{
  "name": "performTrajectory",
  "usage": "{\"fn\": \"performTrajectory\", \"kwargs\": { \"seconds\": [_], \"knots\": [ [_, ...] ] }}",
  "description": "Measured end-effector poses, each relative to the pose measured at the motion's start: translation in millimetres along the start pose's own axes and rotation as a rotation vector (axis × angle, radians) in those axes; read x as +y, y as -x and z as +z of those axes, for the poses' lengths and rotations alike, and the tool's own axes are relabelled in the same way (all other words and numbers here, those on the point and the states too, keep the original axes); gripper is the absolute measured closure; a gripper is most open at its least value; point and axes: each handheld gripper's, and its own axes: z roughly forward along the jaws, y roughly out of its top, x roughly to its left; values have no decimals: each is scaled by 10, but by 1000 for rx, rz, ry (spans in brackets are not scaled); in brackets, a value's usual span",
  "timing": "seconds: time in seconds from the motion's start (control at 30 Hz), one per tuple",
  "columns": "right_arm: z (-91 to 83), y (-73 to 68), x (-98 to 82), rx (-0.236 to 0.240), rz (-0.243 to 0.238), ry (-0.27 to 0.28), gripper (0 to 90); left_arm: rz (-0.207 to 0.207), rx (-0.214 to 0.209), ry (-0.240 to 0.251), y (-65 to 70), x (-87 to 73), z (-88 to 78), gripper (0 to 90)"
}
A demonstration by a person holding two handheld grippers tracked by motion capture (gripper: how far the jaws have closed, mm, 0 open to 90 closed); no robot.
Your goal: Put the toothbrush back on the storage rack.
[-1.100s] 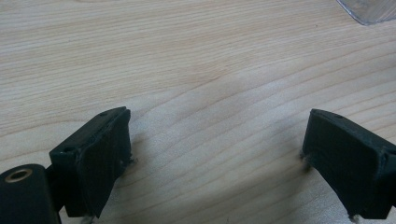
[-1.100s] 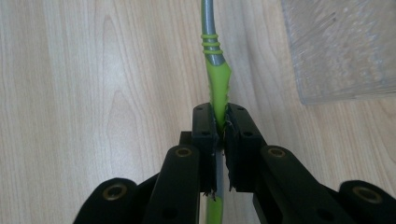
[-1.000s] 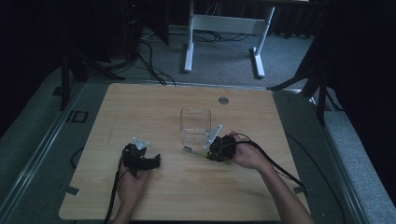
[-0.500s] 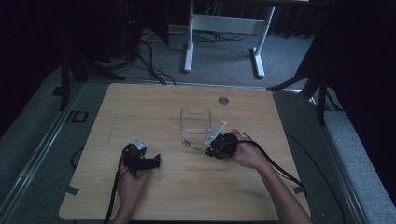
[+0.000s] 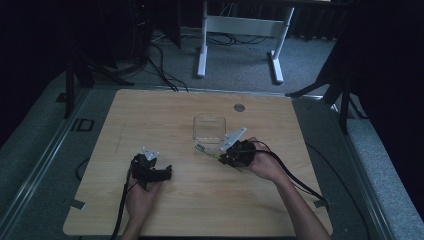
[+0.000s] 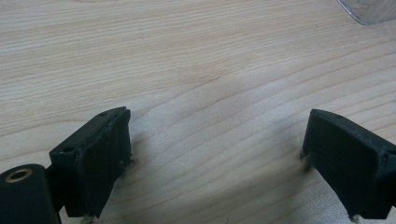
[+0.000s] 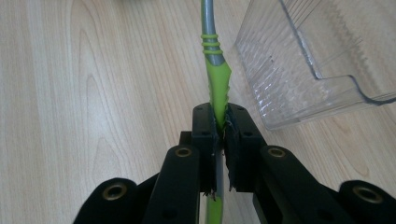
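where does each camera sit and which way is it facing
High view: above the person's side, looking forward and down on the wooden table; both forearms show, with left hand-held gripper and right hand-held gripper.
Left gripper view: rides that gripper, looking along its open jaws at bare wood.
Right gripper view: rides that gripper, jaws clamped on a green and grey handle.
Shared: the clear plastic container appears in all three.
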Motion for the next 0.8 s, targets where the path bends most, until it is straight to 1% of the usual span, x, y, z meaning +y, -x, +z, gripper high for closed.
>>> {"fn": "performTrajectory", "kwargs": {
  "seconds": [0.1, 0.2, 0.27, 0.33, 0.53, 0.8],
  "knots": [
    [-6, 11, -12, -7, 15, 12, 830, 0, 0, 0, 0, 0, 0, 82],
    [-23, 18, -10, -22, 18, 21, 830, 0, 0, 0, 0, 0, 0, 82],
    [-39, 20, -4, -23, 28, 37, 830, 0, 0, 0, 0, 0, 0, 82],
    [-47, 28, 0, -28, 28, 47, 830, 0, 0, 0, 0, 0, 0, 82],
    [-64, 38, 4, -38, 47, 75, 830, 1, 0, -1, -1, 0, -1, 82],
    [-100, 50, 17, -67, 70, 112, 830, 1, 0, 0, -1, 0, 0, 82]
  ]
}}
